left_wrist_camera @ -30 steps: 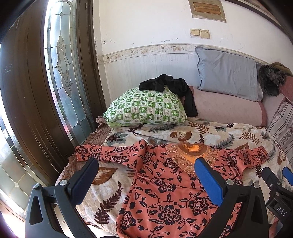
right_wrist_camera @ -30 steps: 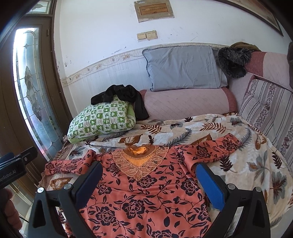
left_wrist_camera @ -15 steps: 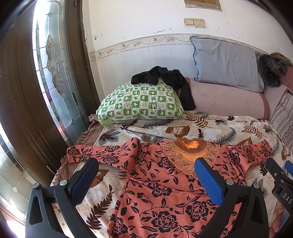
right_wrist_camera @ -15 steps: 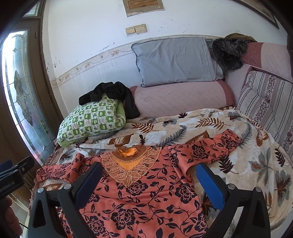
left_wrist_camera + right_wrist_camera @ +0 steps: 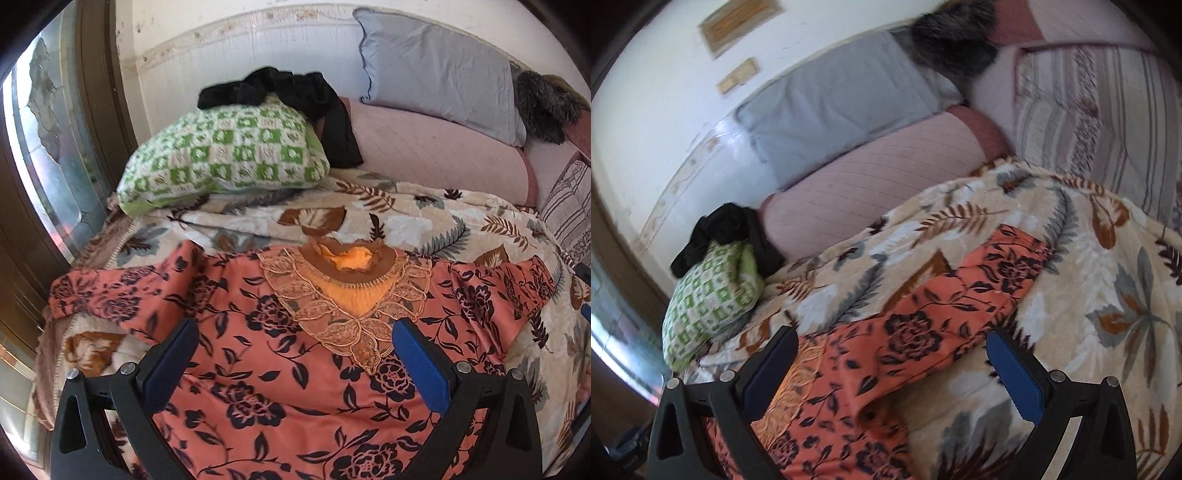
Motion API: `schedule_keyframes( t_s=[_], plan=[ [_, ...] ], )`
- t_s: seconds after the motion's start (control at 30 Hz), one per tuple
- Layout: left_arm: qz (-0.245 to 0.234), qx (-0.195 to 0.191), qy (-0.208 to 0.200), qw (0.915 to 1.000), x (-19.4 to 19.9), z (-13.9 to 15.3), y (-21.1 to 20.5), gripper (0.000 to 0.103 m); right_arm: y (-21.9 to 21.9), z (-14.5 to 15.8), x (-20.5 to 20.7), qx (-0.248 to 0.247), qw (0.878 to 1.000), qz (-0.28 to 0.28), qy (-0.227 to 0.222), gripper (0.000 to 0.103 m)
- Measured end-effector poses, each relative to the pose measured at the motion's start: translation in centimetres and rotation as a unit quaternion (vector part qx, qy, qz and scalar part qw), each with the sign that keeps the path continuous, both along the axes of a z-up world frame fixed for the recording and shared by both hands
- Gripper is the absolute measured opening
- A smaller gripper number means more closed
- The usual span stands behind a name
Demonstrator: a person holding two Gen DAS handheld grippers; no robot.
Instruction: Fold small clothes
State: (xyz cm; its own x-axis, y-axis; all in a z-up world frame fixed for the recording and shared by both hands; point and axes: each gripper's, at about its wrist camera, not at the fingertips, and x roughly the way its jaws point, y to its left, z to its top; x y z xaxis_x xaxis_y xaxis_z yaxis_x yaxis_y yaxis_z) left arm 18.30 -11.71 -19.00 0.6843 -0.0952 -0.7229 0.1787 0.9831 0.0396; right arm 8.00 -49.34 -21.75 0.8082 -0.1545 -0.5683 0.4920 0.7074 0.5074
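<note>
The leaf-print blanket [image 5: 424, 225] carried the floral blouse [image 5: 280, 376], spread flat. Behind it lay a green checked pillow [image 5: 229, 158]. Left gripper [image 5: 295, 354] and right gripper [image 5: 892, 363] hovered above it, both spread wide, grasping nothing.

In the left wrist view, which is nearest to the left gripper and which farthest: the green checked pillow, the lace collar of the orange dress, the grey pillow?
From the left gripper:
1. Lace collar, just ahead between the fingers.
2. Green checked pillow, farther back on the left.
3. Grey pillow, farthest, against the wall on the right.
</note>
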Motion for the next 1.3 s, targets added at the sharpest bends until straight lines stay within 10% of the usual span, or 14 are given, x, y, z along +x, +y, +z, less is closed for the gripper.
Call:
schedule_keyframes(
  t_s=[0.23,0.43,0.63,0.97,1.13,1.3],
  plan=[
    [-0.001,0.049,0.092,0.9945,4.5,-10.8,-0.9,0.103,-13.3,-12.2,0.5,0.269,0.958,-0.100,-0.009,0.077],
    [0.001,0.031,0.118,0.9925,5.2,-13.1,0.1,0.103,-16.3,-13.7,3.2,0.255,0.957,-0.136,-0.023,0.065],
    [0.025,0.037,0.083,0.9955,4.9,-13.5,-0.4,0.103,-17.6,-14.5,4.8,0.217,0.964,-0.150,-0.004,0.011],
    [-0.008,-0.004,0.154,0.9880,5.5,-11.6,1.4,0.103,-9.6,0.2,3.3,0.108,0.982,-0.058,-0.144,0.007],
    [0.099,-0.033,0.069,0.9922,4.5,-7.3,7.6,0.103,1.0,6.9,5.3,0.049,0.981,0.069,-0.173,0.007],
    [0.217,0.036,-0.025,0.9752,3.8,-5.3,13.6,0.103,14.0,6.9,10.1,0.038,0.966,0.213,-0.143,0.008]
  ],
)
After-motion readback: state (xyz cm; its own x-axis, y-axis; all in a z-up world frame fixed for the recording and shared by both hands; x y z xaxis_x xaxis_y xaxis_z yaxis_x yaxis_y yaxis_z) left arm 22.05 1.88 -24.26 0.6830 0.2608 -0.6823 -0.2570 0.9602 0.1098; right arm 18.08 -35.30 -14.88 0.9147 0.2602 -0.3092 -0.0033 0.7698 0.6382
